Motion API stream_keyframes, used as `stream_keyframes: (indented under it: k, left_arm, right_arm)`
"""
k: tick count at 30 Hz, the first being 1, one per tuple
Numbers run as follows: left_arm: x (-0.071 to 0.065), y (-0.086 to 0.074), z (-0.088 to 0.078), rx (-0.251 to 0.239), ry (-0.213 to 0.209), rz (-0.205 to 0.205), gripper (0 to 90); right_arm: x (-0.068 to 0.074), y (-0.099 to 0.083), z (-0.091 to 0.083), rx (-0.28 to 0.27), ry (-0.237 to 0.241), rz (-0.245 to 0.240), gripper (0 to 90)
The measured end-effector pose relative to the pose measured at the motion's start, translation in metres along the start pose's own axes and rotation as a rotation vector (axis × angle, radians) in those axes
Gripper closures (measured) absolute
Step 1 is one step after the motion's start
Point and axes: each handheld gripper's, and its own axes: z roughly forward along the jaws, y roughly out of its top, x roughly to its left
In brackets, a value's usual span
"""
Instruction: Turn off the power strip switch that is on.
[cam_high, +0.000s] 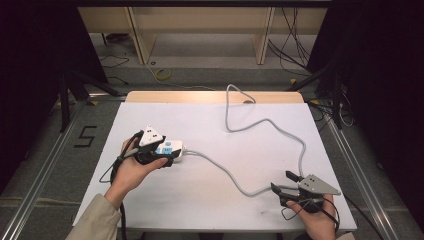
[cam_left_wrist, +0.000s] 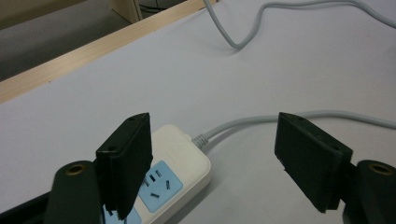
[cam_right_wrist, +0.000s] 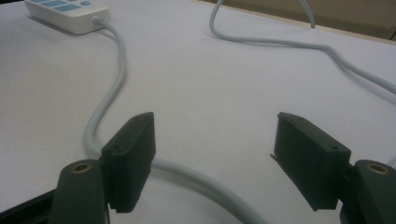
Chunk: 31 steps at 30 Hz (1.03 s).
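Both grippers wait with jaws spread and nothing held, left gripper (cam_high: 167, 150) over the power strip (cam_high: 169, 148) lying on the worktop (cam_high: 200, 125), right gripper (cam_high: 285, 186) over its cable (cam_high: 265, 122); seemingly, no grasp made yet.

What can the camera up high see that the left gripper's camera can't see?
Only the high view takes in the person's two hands, left and right, the right gripper, the floor with a painted number 5, and wooden shelving behind the table.

Only the left gripper view gives the socket slots close up, between wide-open jaws.

Both views take in the white power strip, its grey cable and the white table.
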Motion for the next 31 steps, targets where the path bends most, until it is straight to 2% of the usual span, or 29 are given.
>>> stream_keyframes:
  k: [2,7,11,15,20,23,31]
  left_arm:
    - [-0.002,-0.007,-0.002,-0.005,-0.004,0.013,27.2]
    - [-0.007,-0.025,-0.007,-0.022,-0.001,0.014,27.1]
    - [-0.014,-0.041,-0.007,-0.009,-0.005,0.023,27.0]
    - [-0.019,-0.053,-0.009,-0.027,0.004,0.017,26.8]
    - [-0.024,-0.068,-0.012,-0.017,0.03,0.015,26.3]
    - [-0.025,-0.073,-0.015,-0.022,0.051,0.023,26.5]
    - [-0.026,-0.077,-0.014,-0.011,0.051,0.034,26.2]
  right_arm:
    - [0.0,0.0,0.0,0.002,0.0,0.0,30.2]
    - [0.0,0.0,0.0,0.004,-0.002,-0.003,30.2]
    - [0.0,0.0,0.0,0.008,0.0,-0.006,30.2]
    - [0.0,0.0,0.0,0.008,0.001,-0.006,30.2]
    - [0.0,0.0,-0.001,0.006,0.001,-0.008,30.2]
    - [0.0,0.0,-0.001,0.006,0.003,-0.01,30.2]
    - [0.0,0.001,-0.001,0.009,0.005,-0.01,30.1]
